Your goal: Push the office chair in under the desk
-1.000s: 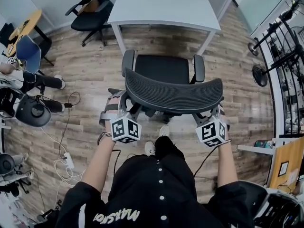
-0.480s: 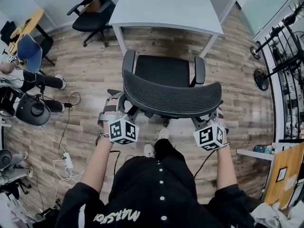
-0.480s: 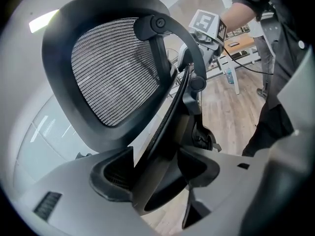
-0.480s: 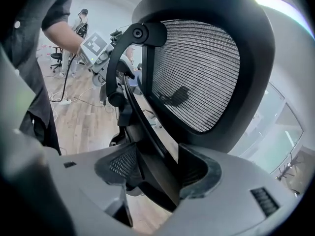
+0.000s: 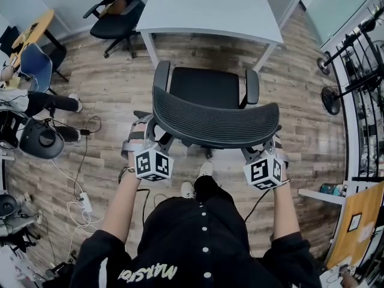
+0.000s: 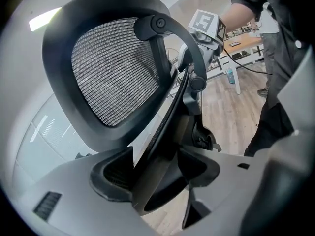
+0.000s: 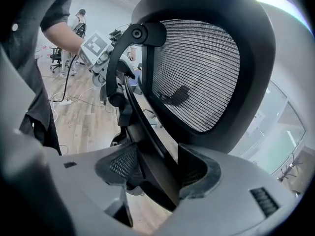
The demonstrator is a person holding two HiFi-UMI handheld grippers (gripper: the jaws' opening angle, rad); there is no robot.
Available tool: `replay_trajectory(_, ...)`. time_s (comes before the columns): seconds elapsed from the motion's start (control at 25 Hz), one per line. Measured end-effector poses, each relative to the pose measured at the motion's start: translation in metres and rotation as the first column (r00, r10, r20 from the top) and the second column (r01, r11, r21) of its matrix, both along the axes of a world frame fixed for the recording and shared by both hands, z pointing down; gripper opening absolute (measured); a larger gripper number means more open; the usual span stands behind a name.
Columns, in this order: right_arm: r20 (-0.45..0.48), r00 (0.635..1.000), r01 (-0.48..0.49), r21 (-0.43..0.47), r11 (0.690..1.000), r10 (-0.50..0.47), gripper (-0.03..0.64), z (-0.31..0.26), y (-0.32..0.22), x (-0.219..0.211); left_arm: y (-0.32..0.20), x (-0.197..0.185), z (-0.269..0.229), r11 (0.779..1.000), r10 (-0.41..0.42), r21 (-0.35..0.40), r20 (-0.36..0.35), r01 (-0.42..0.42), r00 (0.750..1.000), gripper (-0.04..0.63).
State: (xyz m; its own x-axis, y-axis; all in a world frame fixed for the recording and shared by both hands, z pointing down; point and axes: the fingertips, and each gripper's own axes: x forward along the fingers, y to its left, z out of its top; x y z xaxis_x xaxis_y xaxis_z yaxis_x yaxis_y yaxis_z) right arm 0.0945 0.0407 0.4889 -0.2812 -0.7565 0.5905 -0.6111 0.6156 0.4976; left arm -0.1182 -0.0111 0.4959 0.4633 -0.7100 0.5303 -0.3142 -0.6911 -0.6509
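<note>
Grip set — left gripper (image 6: 157,177) and right gripper (image 7: 156,175) each clamp the office chair (image 5: 213,122) back frame between wide-set jaws; the next move calls for an even push toward the desk (image 5: 210,8).

Landmark: spare black swivel chair (image 5: 117,11), upper left on wood-plank floor (image 5: 108,89). Brown item (image 5: 113,6) on its seat, kind unclear.
- Left of it: yellow round table (image 5: 27,35), blue chair (image 5: 35,65).
- Below-left of it: seated person's legs (image 5: 51,102), dark round object (image 5: 41,140).
- Well below it: white power strip (image 5: 84,201), loose cables.
- Far right of it: standing fan (image 5: 329,98), black stands (image 5: 360,35).
- Far lower right of it: orange board (image 5: 360,212).
</note>
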Motion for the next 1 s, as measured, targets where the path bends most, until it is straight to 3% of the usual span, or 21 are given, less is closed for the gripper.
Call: replay_trajectory(1.0,0.016,1.0,0.006,0.01,1.0,-0.006,0.272,0.001,-0.051,0.021,-0.055,0.022,0.003,1.0,-0.002,-0.022,0.013,0.002,1.0,0.298)
